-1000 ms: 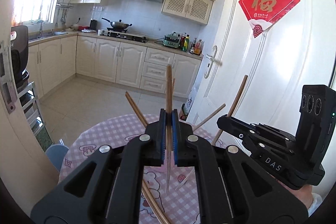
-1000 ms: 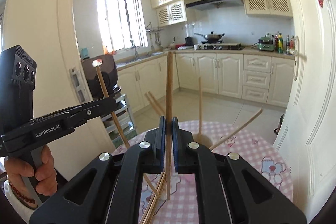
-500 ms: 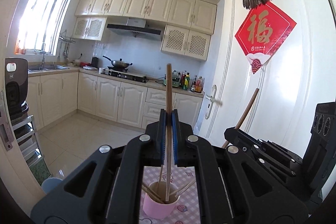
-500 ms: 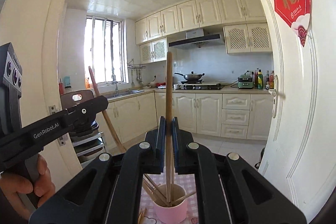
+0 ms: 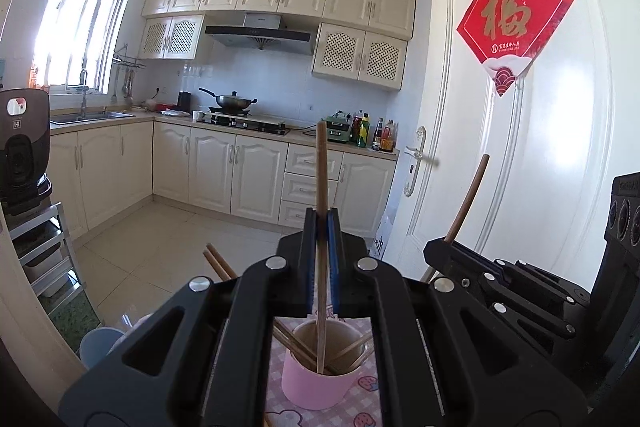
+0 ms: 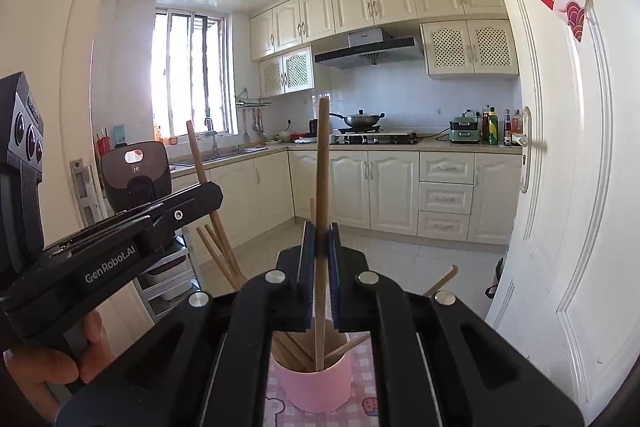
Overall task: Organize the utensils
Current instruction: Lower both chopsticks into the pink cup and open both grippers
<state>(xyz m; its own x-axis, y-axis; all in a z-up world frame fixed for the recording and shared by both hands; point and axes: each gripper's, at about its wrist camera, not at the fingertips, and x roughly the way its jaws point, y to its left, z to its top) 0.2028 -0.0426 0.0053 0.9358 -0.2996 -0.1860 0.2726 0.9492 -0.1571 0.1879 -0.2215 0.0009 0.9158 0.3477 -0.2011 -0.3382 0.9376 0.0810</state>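
A pink cup [image 5: 316, 387] with several wooden chopsticks leaning in it stands on the pink checked tablecloth [image 5: 360, 407]. My left gripper [image 5: 321, 227] is shut on one upright chopstick [image 5: 321, 163]; its lower end reaches into the cup's mouth. My right gripper [image 6: 321, 239] is shut on another upright chopstick [image 6: 322, 163], whose lower end also dips into the cup [image 6: 316, 387]. Each gripper shows in the other's view: the right gripper [image 5: 434, 251] beside the cup with its stick [image 5: 468, 199], and the left gripper [image 6: 208, 193] with its stick [image 6: 196, 155], held by a hand [image 6: 48, 371].
A white door [image 5: 500, 187] stands close on the right. A rack with a dark appliance [image 5: 24, 147] is on the left, and a blue bin [image 5: 98, 345] sits on the floor by the table. Kitchen cabinets lie beyond.
Both grippers tipped up from facing the table to facing the kitchen. The pink cup came into view below the held chopsticks and looks larger than half a second ago.
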